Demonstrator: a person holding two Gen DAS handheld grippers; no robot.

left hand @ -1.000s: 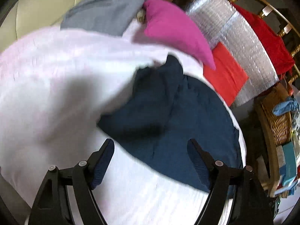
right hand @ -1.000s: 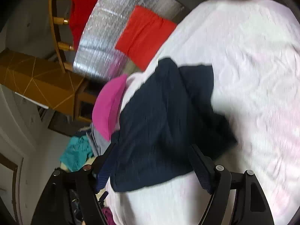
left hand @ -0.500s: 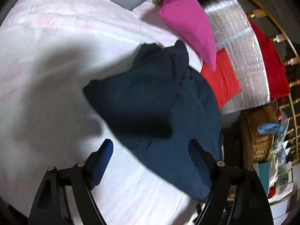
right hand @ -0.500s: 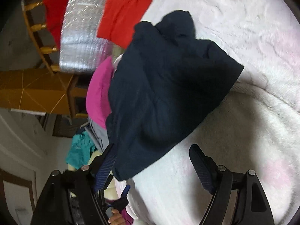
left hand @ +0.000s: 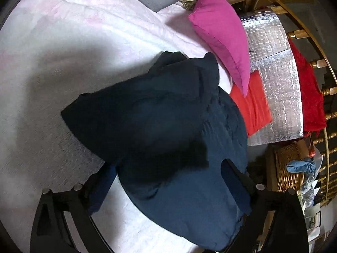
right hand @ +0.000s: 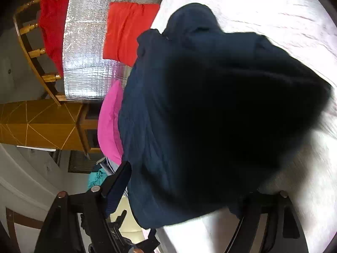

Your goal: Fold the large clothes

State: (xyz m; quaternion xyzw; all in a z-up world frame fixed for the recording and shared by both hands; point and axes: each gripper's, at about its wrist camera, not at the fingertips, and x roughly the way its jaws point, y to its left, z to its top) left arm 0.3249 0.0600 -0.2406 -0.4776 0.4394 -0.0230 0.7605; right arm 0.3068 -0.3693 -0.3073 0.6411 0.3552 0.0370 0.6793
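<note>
So we've got the navy garment (left hand: 168, 130) bunched up on the pale pink bed (left hand: 63, 63), and it sits right ahead of both claws, with part of it draped between and over the fingers.

Our left claw (left hand: 168, 189) is spread wide, one finger on each side of the fabric. The cloth lies across the gap and covers part of the right-hand finger, but nothing is pinched between the pads as far as we can see.

Our right claw (right hand: 183, 191) looks wide apart too. Its left finger (right hand: 118, 181) pokes out beside the garment's edge, while the other finger is mostly buried under the dark cloth, so we can't tell if any fabric is actually gripped there. The near part of the garment is a blurry dark mass in that view.

Beyond the garment, ahead of the left claw and off to its right, there's a magenta pillow (left hand: 221, 33), a folded red cloth (left hand: 252, 103) on a silver foil mat (left hand: 282, 80), and a wicker basket (left hand: 288, 168).
</note>
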